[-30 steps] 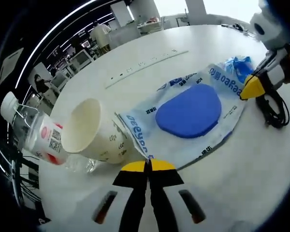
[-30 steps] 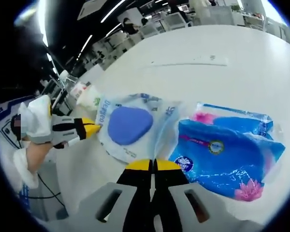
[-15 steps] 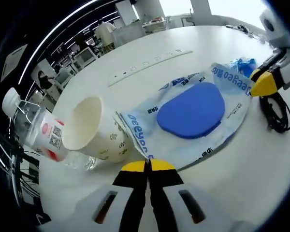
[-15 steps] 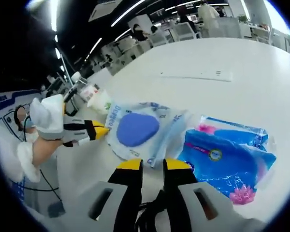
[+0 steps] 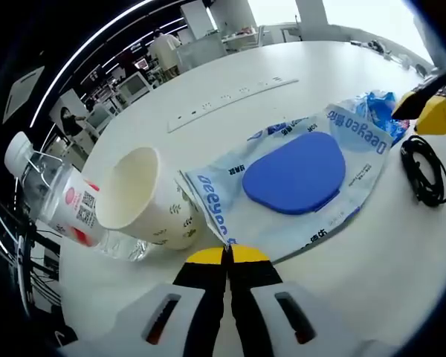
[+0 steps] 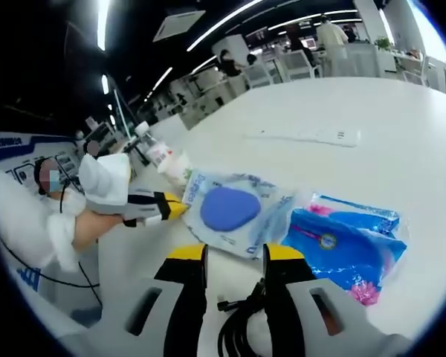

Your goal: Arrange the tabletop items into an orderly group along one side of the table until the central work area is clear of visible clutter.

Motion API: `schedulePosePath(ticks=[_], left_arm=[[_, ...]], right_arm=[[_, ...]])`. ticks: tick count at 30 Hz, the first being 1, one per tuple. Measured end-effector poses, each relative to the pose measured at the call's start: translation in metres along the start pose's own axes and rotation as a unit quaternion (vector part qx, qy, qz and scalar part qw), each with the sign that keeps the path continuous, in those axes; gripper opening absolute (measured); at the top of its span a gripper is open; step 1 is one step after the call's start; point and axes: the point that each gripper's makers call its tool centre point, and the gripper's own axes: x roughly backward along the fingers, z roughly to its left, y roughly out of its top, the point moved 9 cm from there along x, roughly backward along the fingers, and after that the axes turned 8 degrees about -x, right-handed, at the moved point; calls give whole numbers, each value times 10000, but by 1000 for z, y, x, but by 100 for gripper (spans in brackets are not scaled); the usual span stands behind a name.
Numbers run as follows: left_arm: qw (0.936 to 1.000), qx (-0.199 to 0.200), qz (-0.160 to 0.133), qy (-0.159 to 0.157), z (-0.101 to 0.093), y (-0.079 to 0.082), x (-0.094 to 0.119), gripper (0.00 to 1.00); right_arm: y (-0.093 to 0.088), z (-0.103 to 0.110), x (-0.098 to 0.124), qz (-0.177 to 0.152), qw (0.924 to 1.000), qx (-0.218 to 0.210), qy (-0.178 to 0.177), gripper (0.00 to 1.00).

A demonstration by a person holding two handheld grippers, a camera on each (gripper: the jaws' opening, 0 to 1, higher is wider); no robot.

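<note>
Wipes packet [image 5: 286,190] lies flat on the desk [image 5: 230,74], one corner pinched in the closed left gripper [image 5: 224,256], its length running toward the parted, empty right gripper [image 6: 235,253].

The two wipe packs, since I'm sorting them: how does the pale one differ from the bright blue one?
The pale pack has a large blue oval lid and blue lettering; the bright blue pack has pink flowers and no such lid. The left gripper, shut, pinches the pale pack's edge; the blue pack lies free. Both lie flat on the white table.
</note>
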Motion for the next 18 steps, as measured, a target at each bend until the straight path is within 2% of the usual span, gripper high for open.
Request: schedulePosePath(ticks=[5,10,18], left_arm=[[10000,4,5,6,0,0,0,0],[9999,-126,8,30,-1,-1,1,0],[9998,-177,23,116,-2,1,1,0]], right_arm=[[-3,-2,17,-124,9998,-131,82,32],[-14,-8,48,-276,9992,-284,78,33],[-38,-30,99,-534,9940,-918,-277,33]])
